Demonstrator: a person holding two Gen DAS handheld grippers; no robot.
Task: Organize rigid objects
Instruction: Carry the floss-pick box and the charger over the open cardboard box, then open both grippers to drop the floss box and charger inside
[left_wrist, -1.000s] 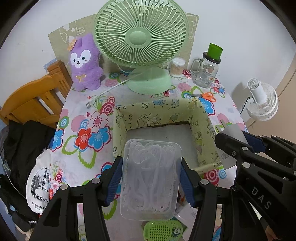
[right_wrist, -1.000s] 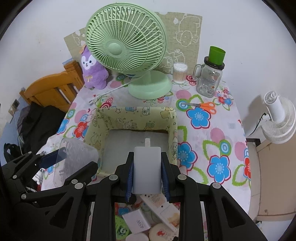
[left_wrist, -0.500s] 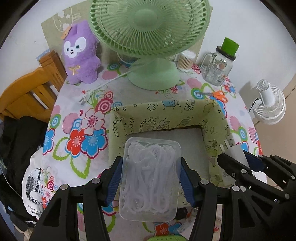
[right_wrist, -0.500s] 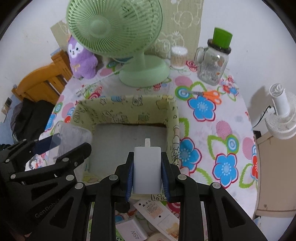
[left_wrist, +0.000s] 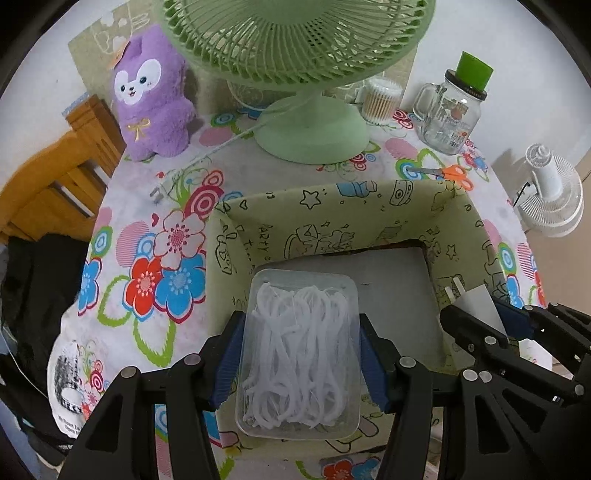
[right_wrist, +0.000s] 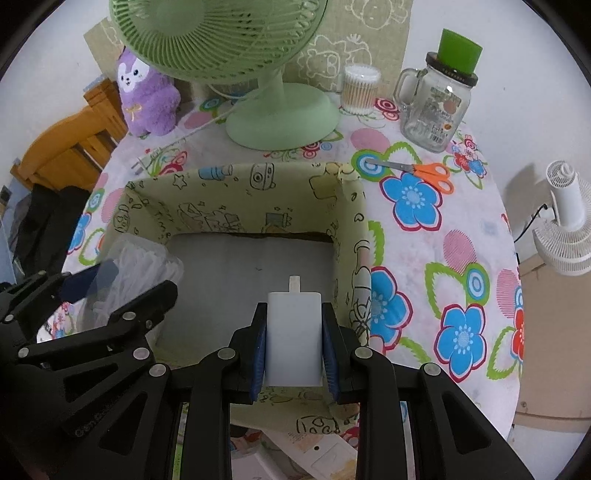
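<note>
The floss box (left_wrist: 299, 354), a clear tub packed with white floss picks, is clamped across its width by the left gripper (left_wrist: 298, 356), jaws closed snug on both long sides. It's held low centre of the left wrist view, poking over the near wall of the bin (left_wrist: 236, 254) with its far end already above the bin's grey floor. In the right wrist view the same tub is seen at mid left, inside the bin's left corner.

The charger (right_wrist: 293, 338), a white plug block with one prong showing at the top, is pinched between the blue pads (right_wrist: 259, 345) of the right gripper (right_wrist: 293, 343), closed tight on its two sides. It's sat lower centre of that view, over the near right part of the bin. It also peeks in at the right edge of the left wrist view.

So the step in hand is judged to be the drop-off: both items are carried over the bin and neither is let go yet. Whether either one is touching the floor can't be told.

What's probably called for next: both are lowered until they rest on the floor, then the jaws are opened. The tub should be kept level so it isn't tipped, and the two kept apart so they aren't knocked together.

Further out, scissors (right_wrist: 424, 171) lie upper right on the flowery tablecloth (right_wrist: 443, 258), with the green fan (right_wrist: 280, 114) up top.
</note>
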